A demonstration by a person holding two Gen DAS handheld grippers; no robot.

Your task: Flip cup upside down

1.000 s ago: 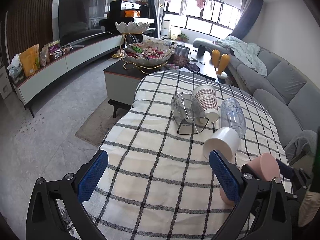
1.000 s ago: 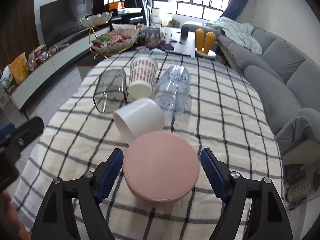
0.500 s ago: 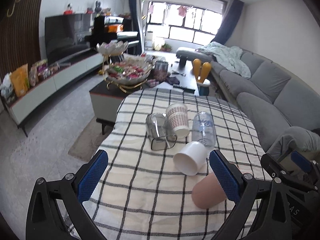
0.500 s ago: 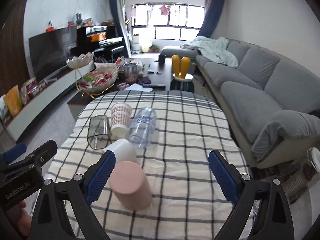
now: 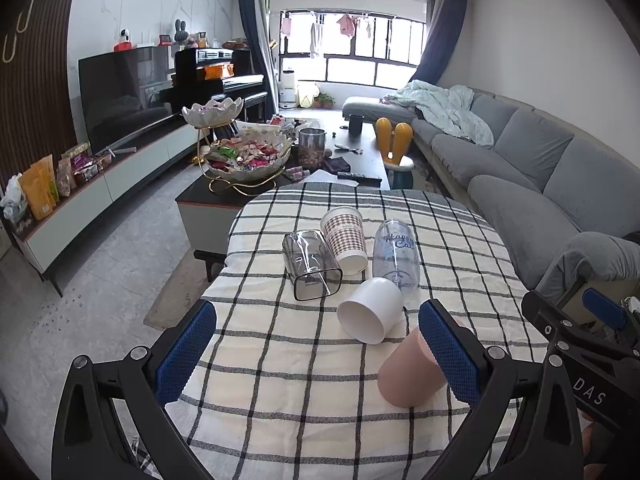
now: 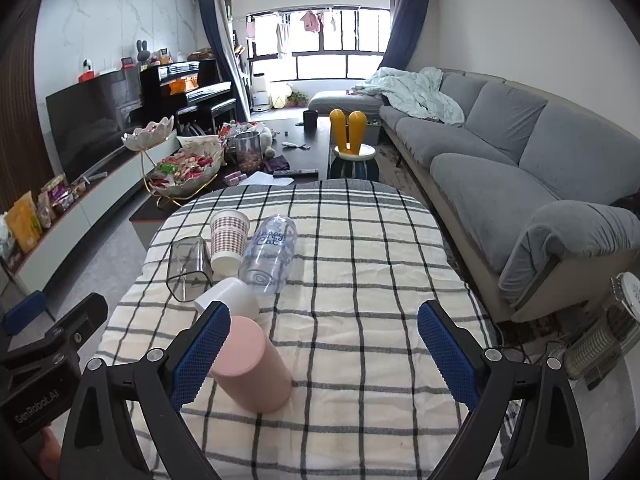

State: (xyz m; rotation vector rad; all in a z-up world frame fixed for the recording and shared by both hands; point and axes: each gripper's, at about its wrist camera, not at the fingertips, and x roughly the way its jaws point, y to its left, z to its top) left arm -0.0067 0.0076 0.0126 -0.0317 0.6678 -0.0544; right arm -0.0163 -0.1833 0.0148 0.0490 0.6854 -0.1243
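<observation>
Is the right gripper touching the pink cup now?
Cannot tell. In the right wrist view, one finger of the open right gripper overlaps the pink cup, hiding any gap or contact.

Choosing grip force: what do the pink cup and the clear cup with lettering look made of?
Pink cup: likely matte plastic or silicone; opaque, even colour, no glare. Clear cup with lettering: transparent, glossy, probably plastic though glass is possible; the checked cloth shows through it.

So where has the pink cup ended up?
The pink cup stands upside down on the checked tablecloth, near the front edge, just in front of the white cup lying on its side.
</observation>
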